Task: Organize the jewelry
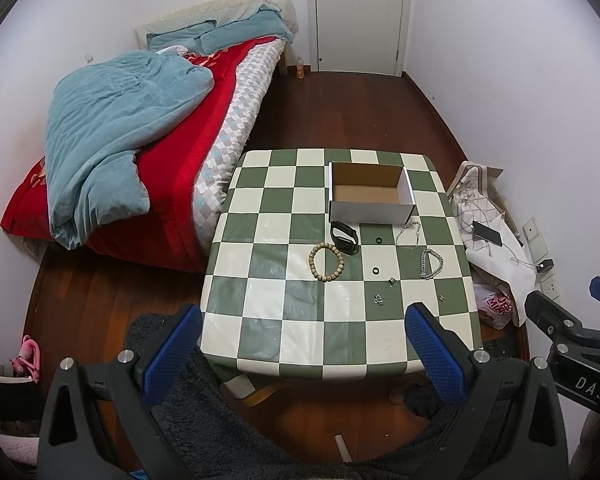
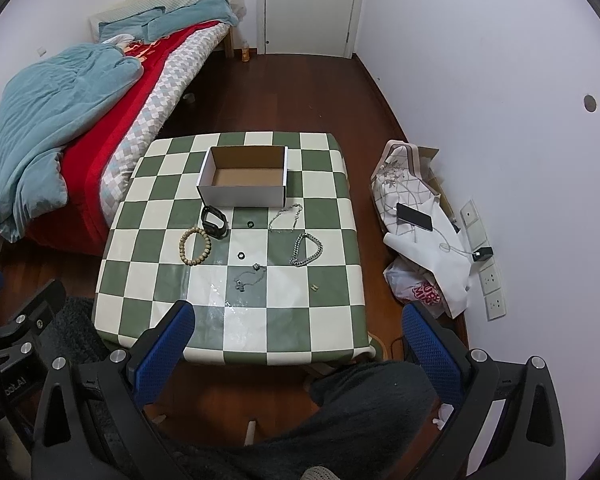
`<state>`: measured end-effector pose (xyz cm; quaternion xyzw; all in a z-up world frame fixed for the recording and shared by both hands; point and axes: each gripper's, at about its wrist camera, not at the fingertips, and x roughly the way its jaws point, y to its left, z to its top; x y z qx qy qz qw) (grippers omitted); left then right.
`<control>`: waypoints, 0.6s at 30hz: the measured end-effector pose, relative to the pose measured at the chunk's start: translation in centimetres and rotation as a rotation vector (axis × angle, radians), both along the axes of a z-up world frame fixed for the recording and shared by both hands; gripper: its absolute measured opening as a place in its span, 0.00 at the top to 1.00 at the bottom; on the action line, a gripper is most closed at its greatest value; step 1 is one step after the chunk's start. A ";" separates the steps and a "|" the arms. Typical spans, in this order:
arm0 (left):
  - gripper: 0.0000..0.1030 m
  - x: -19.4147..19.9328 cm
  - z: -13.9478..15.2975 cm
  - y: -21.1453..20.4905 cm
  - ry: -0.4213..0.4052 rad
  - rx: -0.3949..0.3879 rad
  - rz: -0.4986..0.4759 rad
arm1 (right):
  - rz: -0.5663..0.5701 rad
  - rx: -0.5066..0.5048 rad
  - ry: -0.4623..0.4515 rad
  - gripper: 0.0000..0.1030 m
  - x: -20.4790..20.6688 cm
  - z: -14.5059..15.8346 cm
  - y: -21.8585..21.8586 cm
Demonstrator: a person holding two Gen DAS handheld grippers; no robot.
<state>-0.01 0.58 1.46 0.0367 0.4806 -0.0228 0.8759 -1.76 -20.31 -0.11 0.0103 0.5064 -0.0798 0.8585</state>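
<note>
Here, both grippers (image 1: 304,352) (image 2: 300,354) raised, fingers (image 1: 434,354) apart

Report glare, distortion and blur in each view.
Left wrist: fisheye bends the table edges and walls; soft sheen on the near tablecloth squares; small jewelry is hard to resolve. Right wrist: same barrel curve, black corners; glare near the thin chain; box sharp.

Checkered table (image 2: 148,280) held an open cardboard box (image 2: 242,196), bead bracelet (image 2: 195,247), black watch (image 2: 214,222), two silver chains (image 2: 306,250), right gripper (image 2: 300,344) spread wide above near edge
</note>
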 end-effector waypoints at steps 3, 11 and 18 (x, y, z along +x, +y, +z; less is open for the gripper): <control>0.00 0.0 0.1 0.1 0.000 0.000 0.000 | 0.002 -0.005 -0.004 0.00 0.0 0.2 0.0; 0.00 -0.2 0.5 0.1 -0.008 0.001 0.002 | 0.004 -0.005 -0.008 0.00 0.0 0.6 0.2; 0.00 -0.5 1.1 0.1 -0.015 -0.002 0.001 | 0.005 -0.004 -0.012 0.00 -0.1 0.9 0.2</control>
